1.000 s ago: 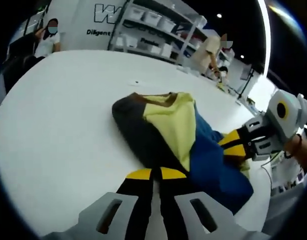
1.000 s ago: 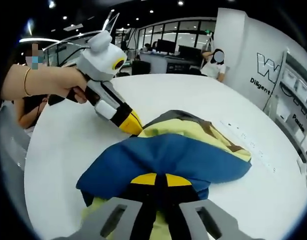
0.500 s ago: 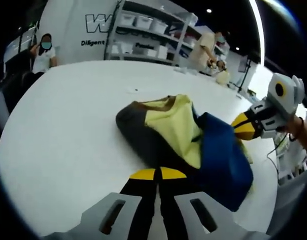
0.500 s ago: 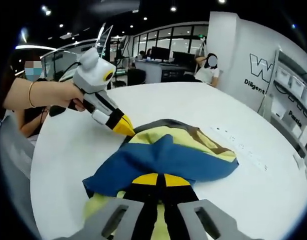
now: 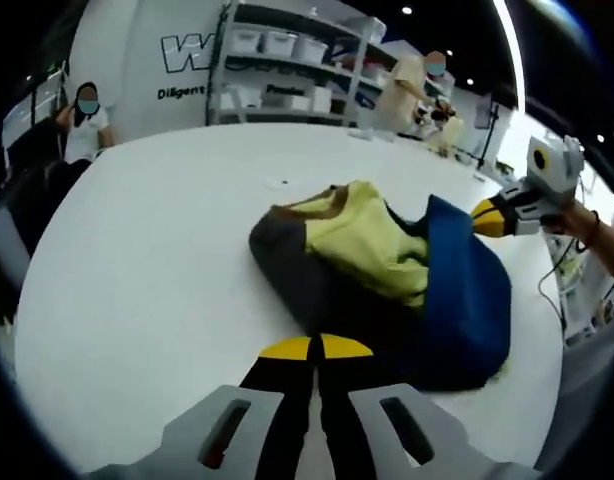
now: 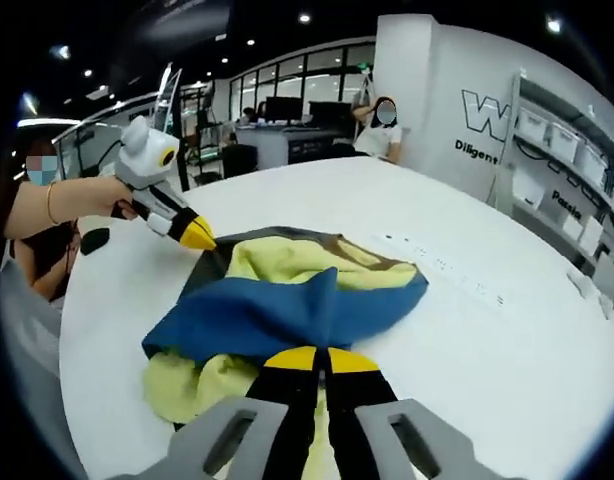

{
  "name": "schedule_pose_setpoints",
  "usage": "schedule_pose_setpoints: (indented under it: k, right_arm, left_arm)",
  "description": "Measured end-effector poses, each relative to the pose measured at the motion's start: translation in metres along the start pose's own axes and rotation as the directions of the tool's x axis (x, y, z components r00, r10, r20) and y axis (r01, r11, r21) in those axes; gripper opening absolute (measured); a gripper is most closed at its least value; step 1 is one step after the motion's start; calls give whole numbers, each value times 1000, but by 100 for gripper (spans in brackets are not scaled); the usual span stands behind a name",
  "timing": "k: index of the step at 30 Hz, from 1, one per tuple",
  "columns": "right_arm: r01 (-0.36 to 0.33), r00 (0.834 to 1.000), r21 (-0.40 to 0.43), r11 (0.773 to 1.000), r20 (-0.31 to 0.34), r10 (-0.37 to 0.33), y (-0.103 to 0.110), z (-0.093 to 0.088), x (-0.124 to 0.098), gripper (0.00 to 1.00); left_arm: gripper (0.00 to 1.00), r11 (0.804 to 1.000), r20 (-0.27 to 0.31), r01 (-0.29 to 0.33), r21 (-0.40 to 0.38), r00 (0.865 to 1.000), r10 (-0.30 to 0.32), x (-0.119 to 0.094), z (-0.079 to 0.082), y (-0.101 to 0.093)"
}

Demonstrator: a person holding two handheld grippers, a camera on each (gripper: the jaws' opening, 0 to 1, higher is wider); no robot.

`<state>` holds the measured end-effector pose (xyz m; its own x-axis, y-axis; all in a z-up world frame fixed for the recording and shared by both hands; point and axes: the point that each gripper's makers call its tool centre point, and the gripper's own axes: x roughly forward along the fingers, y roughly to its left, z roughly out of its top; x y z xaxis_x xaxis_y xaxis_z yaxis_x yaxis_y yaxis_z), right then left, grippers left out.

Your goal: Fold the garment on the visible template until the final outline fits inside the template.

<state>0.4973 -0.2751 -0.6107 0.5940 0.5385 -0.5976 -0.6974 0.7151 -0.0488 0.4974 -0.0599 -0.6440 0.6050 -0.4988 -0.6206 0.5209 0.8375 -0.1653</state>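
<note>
On the white table (image 5: 137, 260), seen from the left gripper view, a person in a white top (image 5: 85, 120) sits at the far left edge. Next comes the garment (image 5: 387, 280), a bunched heap near the table's middle: dark grey on its left flank, pale yellow with a brown collar on top, blue cloth standing up along its right. The left gripper (image 5: 315, 348) sits at the bottom of this view, its yellow-tipped jaws pressed together with only a thin seam between them, right at the grey edge of the heap; whether any cloth is pinched there cannot be told. Further right, the right gripper (image 5: 487, 215) pokes its yellow tip in just beside the blue fold, held by a hand (image 5: 587, 225). Shelves with bins (image 5: 297, 70) stand behind.

Over in the right gripper view, the left gripper (image 6: 195, 236) appears at left, tip beside the grey edge. The garment (image 6: 287, 300) lies centre, blue draped across yellow. The right gripper (image 6: 309, 358) shows jaws drawn narrow at the blue hem; a grip cannot be confirmed.
</note>
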Motion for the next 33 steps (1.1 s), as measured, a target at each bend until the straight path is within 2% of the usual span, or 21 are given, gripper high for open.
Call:
schedule_pose_setpoints:
  k: [6, 11, 15, 25, 29, 33]
  right_arm:
    - [31, 999, 125, 992, 16, -34, -20, -4, -6, 0]
    - [49, 999, 155, 987, 4, -51, -31, -10, -9, 0]
    - [69, 997, 207, 976, 7, -72, -43, -13, -10, 0]
    - [155, 988, 269, 951, -49, -148, -77, -28, -17, 0]
    - [176, 984, 332, 927, -68, -163, -89, -35, -19, 0]
    - [219, 975, 333, 917, -110, -193, -105, -48, -22, 0]
  left_arm:
    - [0, 999, -47, -26, 37, 999, 28, -11, -8, 18]
    - [0, 998, -65, -46, 46, 997, 48, -15, -11, 31]
    - [0, 995, -102, -54, 79, 993, 62, -16, -15, 41]
    - [0, 990, -156, -88, 114, 982, 106, -16, -20, 64]
    - [0, 985, -201, -110, 136, 970, 136, -15, -26, 72]
    - [0, 983, -228, -126, 135, 961, 155, -13, -29, 78]
